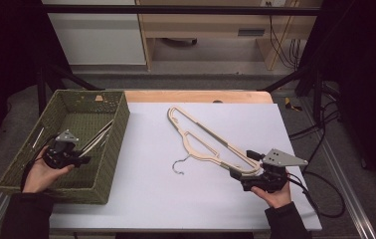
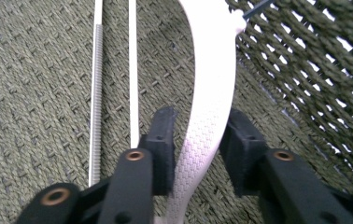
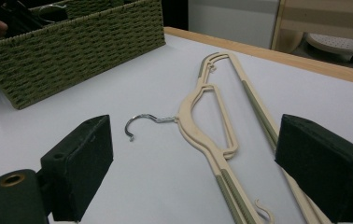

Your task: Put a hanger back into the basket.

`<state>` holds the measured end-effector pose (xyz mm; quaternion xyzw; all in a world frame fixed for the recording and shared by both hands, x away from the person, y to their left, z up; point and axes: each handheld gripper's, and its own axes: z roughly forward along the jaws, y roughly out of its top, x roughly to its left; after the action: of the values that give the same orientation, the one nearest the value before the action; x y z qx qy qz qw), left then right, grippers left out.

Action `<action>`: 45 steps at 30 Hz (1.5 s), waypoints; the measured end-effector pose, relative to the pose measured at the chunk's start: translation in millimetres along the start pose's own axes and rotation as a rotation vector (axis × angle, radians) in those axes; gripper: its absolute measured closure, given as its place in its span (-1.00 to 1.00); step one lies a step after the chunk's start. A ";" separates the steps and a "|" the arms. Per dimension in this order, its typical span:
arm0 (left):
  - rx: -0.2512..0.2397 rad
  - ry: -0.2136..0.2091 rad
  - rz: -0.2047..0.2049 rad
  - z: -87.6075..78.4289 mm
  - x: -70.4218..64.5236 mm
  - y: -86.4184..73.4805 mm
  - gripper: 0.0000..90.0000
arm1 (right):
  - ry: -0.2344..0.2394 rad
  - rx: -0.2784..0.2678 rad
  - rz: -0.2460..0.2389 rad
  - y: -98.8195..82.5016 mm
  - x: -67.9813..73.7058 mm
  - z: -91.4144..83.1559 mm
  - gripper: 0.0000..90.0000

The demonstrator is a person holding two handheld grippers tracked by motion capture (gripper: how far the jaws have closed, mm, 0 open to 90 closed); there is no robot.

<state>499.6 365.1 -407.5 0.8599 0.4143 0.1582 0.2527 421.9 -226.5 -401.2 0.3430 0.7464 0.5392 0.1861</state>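
Looking like a hangers-into-basket job: a white hanger (image 2: 209, 116) is held inside the green basket (image 1: 118, 130) by the left gripper (image 1: 79, 160), jaws closed on its arm. Right of the basket, on the table (image 1: 141, 189), the beige hangers (image 1: 203, 142) are straddled by the wide-open right gripper (image 1: 239, 167) (nothing pinched yet). Next, probably: the white one gets released, the beige ones get clamped.

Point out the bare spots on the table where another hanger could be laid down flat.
The white table top is bare between the green basket and the beige hanger, along the near edge, and in the far right corner beyond the hanger. It is crowded near the right gripper, and inside the basket, where the left gripper works.
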 end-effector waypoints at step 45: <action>-0.608 -0.159 0.062 -17.5 -161.8 81.5 -0.81 | -0.041 -0.020 0.002 2.2 -3.0 -2.6 -0.79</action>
<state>444.5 199.0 -357.2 0.7668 0.3006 0.2145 0.5249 423.1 -230.0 -398.5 0.3526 0.7366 0.5398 0.2043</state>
